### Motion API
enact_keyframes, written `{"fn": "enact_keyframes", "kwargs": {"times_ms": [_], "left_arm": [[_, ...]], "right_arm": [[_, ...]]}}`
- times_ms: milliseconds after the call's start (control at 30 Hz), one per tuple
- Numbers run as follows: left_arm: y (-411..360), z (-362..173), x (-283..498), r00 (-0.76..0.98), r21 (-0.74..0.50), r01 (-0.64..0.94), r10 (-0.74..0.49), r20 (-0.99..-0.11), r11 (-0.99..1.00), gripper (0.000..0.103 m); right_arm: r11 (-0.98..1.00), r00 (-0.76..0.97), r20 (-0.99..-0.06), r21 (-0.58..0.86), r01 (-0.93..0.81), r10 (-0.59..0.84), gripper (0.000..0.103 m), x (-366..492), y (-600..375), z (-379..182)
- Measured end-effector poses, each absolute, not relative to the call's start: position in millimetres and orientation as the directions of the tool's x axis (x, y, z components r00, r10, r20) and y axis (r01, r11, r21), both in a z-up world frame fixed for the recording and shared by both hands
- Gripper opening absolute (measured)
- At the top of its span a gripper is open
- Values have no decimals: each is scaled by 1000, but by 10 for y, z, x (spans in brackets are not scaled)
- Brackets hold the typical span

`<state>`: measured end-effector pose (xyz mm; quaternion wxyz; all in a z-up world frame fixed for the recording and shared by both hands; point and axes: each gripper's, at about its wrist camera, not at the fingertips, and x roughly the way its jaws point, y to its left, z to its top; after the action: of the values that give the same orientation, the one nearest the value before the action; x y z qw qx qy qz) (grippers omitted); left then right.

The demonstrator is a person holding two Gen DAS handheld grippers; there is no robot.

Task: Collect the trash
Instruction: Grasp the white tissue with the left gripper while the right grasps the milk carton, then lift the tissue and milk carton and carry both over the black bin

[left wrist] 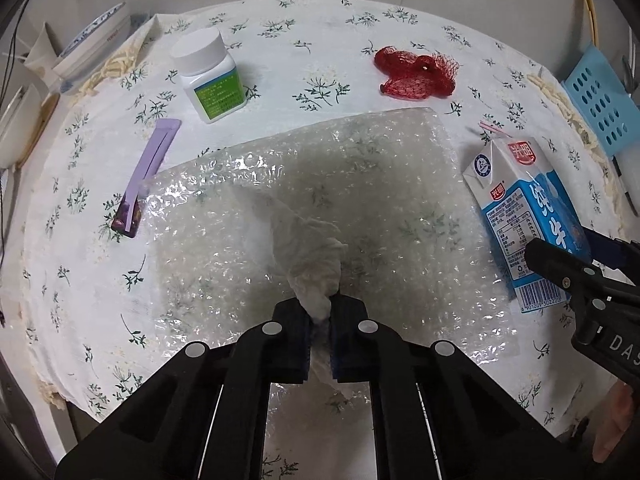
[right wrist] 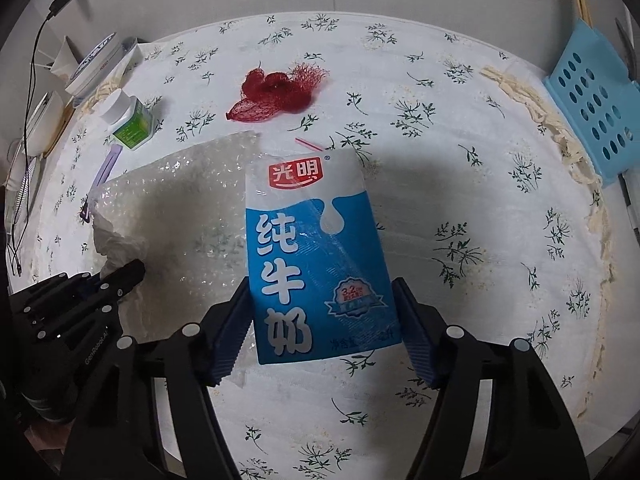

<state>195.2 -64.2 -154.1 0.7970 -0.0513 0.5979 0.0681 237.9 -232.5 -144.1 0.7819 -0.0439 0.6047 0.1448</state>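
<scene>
My left gripper (left wrist: 320, 320) is shut on a crumpled white tissue (left wrist: 308, 256), held just above a sheet of bubble wrap (left wrist: 360, 184) lying on the floral tablecloth. A blue and white milk carton (right wrist: 316, 256) lies flat on the cloth, partly on the wrap's edge. My right gripper (right wrist: 324, 328) is open with a finger on each side of the carton's lower end, close to its edges. The carton also shows in the left wrist view (left wrist: 524, 216), with the right gripper (left wrist: 576, 268) at its near end. The left gripper with the tissue shows at the left of the right wrist view (right wrist: 120, 276).
A red mesh net (left wrist: 416, 72), a white pill bottle with a green label (left wrist: 208, 72) and a purple clip (left wrist: 148, 168) lie on the table. A pink straw (right wrist: 308, 145) lies behind the carton. A blue perforated basket (right wrist: 592, 96) stands at the right edge; bowls and boxes (left wrist: 92, 40) stand beyond the left edge.
</scene>
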Motion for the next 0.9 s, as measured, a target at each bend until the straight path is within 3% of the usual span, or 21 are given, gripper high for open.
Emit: {"fn": "enact_keyframes", "kwargs": {"times_ms": [900], "left_arm": [[-416, -548, 928, 450, -132, -5, -116, -885, 991, 6]], "right_arm": [[980, 429, -886, 122, -156, 178, 62, 1196, -2402, -544]]}}
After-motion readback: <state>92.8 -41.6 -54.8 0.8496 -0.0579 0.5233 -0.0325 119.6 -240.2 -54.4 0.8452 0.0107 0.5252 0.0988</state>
